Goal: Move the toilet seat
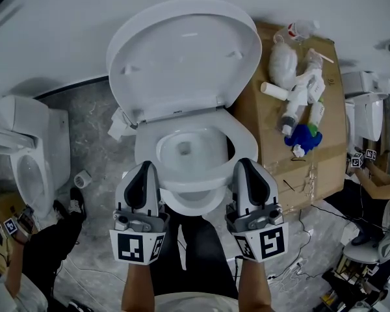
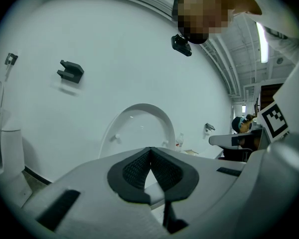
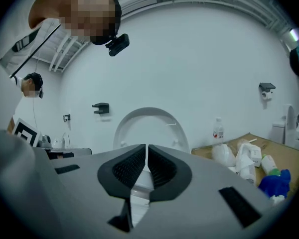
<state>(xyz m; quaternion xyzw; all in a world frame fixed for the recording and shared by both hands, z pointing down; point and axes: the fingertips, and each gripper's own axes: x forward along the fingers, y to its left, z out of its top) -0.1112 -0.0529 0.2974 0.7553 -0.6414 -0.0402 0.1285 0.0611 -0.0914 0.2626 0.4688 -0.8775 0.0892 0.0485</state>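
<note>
**Left gripper [image 1: 145, 169], right gripper [image 1: 248, 165] closed at toilet seat [image 1: 240, 138]**

Both jaw pairs are pressed together, empty. Seat lies flat on the bowl [image 1: 182, 151], lid [image 1: 182, 51] raised behind; tips perhaps touch its front rim.

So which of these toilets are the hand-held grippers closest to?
The middle toilet, lid raised: the left hand-held gripper and right hand-held gripper flank its front. The left toilet and right toilet stand well aside.
</note>
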